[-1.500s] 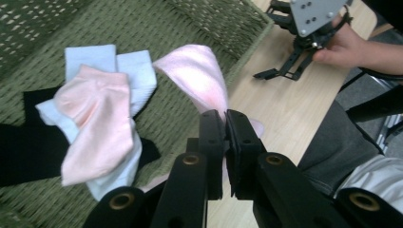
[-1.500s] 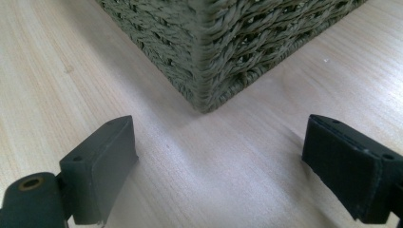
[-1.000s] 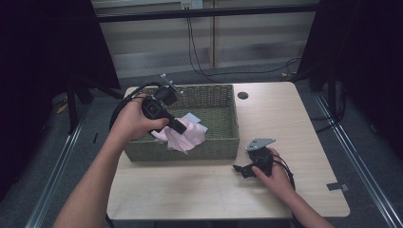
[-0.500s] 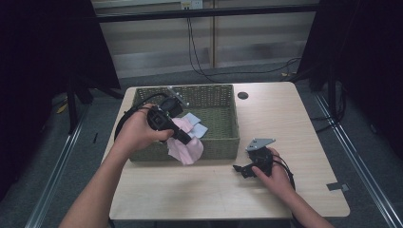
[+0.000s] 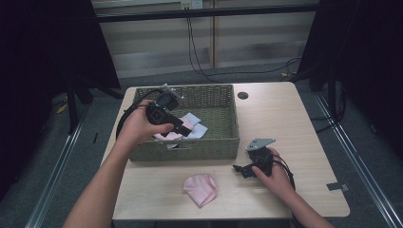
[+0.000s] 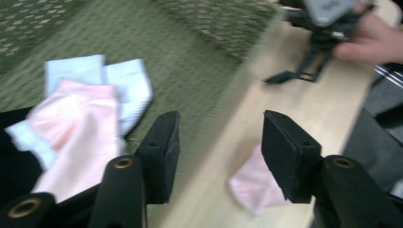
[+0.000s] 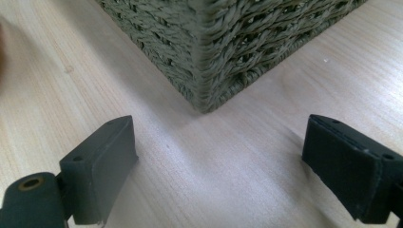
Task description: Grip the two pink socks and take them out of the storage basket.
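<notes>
Pink sock (image 5: 201, 189) lies on worktop (image 5: 285, 118) in front of basket (image 5: 228, 142); left claw (image 6: 218, 147) wide open, empty, over basket; right claw (image 7: 216, 166) wide open, empty, on worktop.

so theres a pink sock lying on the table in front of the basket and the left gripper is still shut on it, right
Not quite. The pink sock does lie on the table in front of the basket, but the left gripper is open and empty over the basket; the left gripper view shows its jaws spread with nothing between them.
</notes>
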Tool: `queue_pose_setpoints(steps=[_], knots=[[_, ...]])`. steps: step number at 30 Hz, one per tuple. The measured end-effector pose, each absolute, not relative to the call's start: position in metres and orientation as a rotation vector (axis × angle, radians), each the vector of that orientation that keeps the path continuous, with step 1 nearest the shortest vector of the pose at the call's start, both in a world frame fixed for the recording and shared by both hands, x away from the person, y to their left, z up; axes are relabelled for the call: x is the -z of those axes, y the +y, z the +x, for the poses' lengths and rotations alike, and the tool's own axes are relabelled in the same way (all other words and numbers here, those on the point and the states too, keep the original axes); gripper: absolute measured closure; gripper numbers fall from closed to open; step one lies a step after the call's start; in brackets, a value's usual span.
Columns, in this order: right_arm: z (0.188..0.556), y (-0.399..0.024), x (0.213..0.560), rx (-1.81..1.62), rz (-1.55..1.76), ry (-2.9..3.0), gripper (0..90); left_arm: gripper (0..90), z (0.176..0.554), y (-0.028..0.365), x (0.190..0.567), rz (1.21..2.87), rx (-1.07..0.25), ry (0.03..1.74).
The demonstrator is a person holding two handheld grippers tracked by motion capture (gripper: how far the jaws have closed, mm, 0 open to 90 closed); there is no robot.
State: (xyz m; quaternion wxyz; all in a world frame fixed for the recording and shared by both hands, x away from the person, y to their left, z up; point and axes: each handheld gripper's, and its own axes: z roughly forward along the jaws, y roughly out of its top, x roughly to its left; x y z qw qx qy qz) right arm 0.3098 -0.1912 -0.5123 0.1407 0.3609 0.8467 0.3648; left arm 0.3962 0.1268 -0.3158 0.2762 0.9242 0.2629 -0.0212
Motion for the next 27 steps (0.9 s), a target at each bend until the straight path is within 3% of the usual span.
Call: queue_pose_setpoints(steps=[16,27], knots=[[0.31,-0.191,0.512,-1.057,1.042,2.445,10.2,42.3,0.448,0.138,0.358,2.493,-0.056,0.84],[0.31,-0.191,0.512,-1.057,1.042,2.445,10.2,42.8,0.469,0.144,0.389,2.524,-0.042,0.919]])
